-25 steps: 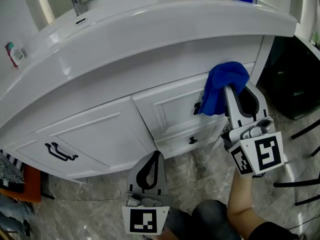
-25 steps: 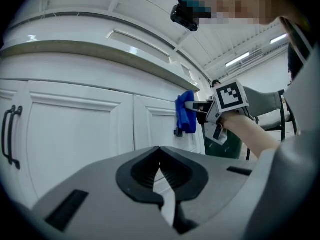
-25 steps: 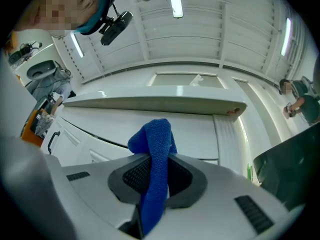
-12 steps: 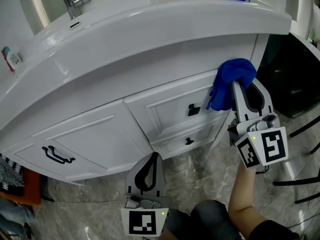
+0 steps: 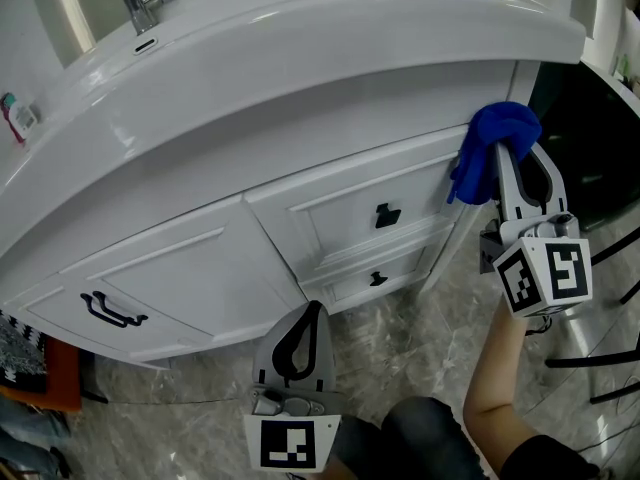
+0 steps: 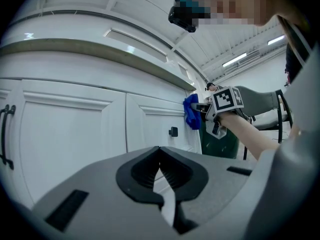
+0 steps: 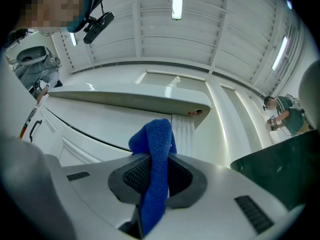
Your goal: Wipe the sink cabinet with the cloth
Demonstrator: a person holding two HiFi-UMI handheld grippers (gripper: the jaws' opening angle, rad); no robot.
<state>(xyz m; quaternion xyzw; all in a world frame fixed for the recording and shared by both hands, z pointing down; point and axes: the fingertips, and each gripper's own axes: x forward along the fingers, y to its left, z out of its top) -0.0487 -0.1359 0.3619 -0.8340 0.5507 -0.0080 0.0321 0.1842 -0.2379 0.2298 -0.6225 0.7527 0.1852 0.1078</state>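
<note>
Our right tool (image 5: 508, 150) is clamped on the blue cloth (image 5: 482, 163). In the right gripper view the cloth (image 7: 155, 149) runs up between the two jaws of the tool (image 7: 156, 165) and bunches into a fold just past their tips. That bunched end lies against the white sink cabinet (image 5: 200, 268) at the upper right corner of its front. The overhanging sink rim (image 5: 330, 38) is just above the tool. To the left of this tool sits the black knob of the upper drawer (image 5: 387, 215), with the lower drawer's knob (image 5: 377, 280) below it. Both are apart from the cloth.

Our left tool (image 5: 311, 310) hangs low, well apart from the right one, and its jaws meet tip to tip (image 6: 160, 149). Ahead of it stands the cabinet's lower front. The black door handle (image 5: 110, 308) is off to its left.
</note>
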